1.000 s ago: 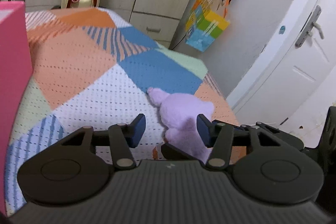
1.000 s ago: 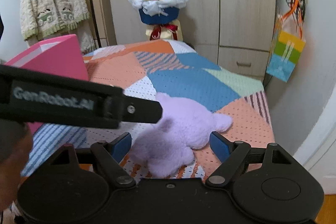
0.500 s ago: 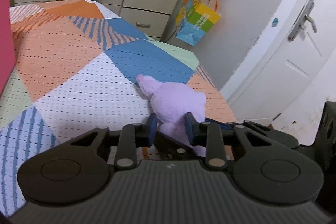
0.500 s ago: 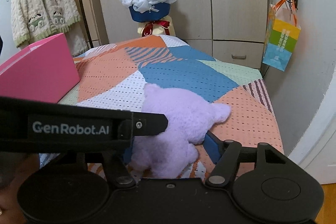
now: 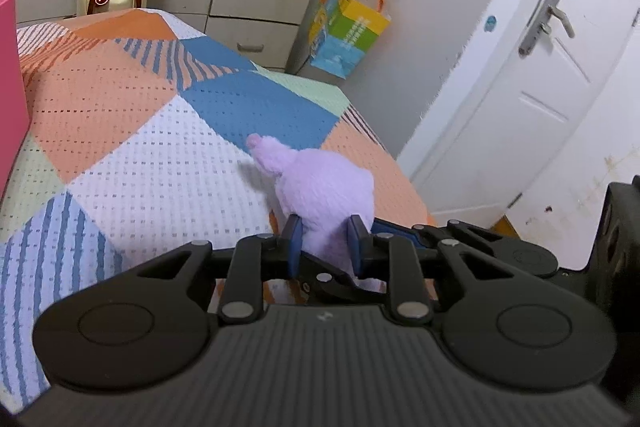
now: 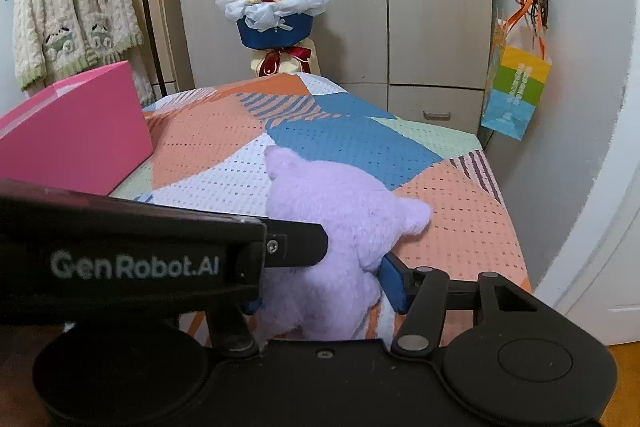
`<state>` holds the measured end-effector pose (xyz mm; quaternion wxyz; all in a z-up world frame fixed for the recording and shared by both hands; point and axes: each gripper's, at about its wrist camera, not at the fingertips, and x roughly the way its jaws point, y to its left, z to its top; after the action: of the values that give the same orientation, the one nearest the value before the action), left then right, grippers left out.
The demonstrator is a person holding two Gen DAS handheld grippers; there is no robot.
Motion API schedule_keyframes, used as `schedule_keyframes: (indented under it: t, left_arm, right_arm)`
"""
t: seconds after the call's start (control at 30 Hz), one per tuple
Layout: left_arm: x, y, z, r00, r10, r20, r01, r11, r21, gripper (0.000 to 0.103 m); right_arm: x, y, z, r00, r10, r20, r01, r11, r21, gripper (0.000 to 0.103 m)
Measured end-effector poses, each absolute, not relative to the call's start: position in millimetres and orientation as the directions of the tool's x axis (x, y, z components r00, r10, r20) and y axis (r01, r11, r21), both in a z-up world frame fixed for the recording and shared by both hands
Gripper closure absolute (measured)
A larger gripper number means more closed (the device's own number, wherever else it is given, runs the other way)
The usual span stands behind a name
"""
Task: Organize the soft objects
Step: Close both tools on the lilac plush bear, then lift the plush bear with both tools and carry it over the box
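Note:
A purple plush toy (image 5: 324,183) lies near the right edge of a bed with a patchwork cover (image 5: 120,147). My left gripper (image 5: 324,243) is shut on the toy's near end, and its blue pads squeeze the fur. In the right wrist view the plush toy (image 6: 340,227) fills the gap of my right gripper (image 6: 320,291). Its jaws are closing, and the right pad presses the toy's side. The left pad is mostly hidden behind the left tool's black housing (image 6: 132,263), which crosses in front.
A pink box (image 6: 76,131) stands on the bed at the left. A flower bouquet (image 6: 274,15) sits at the bed's far end before wardrobe doors. A colourful gift bag (image 6: 516,95) hangs on the right wall, a cardigan (image 6: 68,19) at the left. A white door (image 5: 540,87) is right of the bed.
The left jaws went from wide apart to clamped on the plush toy. The right jaws narrowed around it, and both tools drew closer to the toy.

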<state>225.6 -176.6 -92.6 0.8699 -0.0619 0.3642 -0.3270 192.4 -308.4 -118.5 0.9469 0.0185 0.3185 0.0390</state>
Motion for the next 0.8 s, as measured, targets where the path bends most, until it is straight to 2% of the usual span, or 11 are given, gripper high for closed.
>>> schedule_keyframes:
  t: [0.3,0.8]
  left_arm:
    - [202.6,-159.9,-87.6,0.496,-0.597,-0.630,0.519,0.786,-0.337,0.078]
    - [142.5,-119.8,-64.6,0.514,-0.581,-0.631,0.540,0.791,-0.288,0.078]
  right_arm:
    - [167.4,-295.7,-116.9,0.783,0.109,-0.612,-0.061,0.993,0.098,0.041]
    - [110.4,-257.5,-98.8,0.802,0.139,-0.581,-0.101,0.990,0.098,0.041]
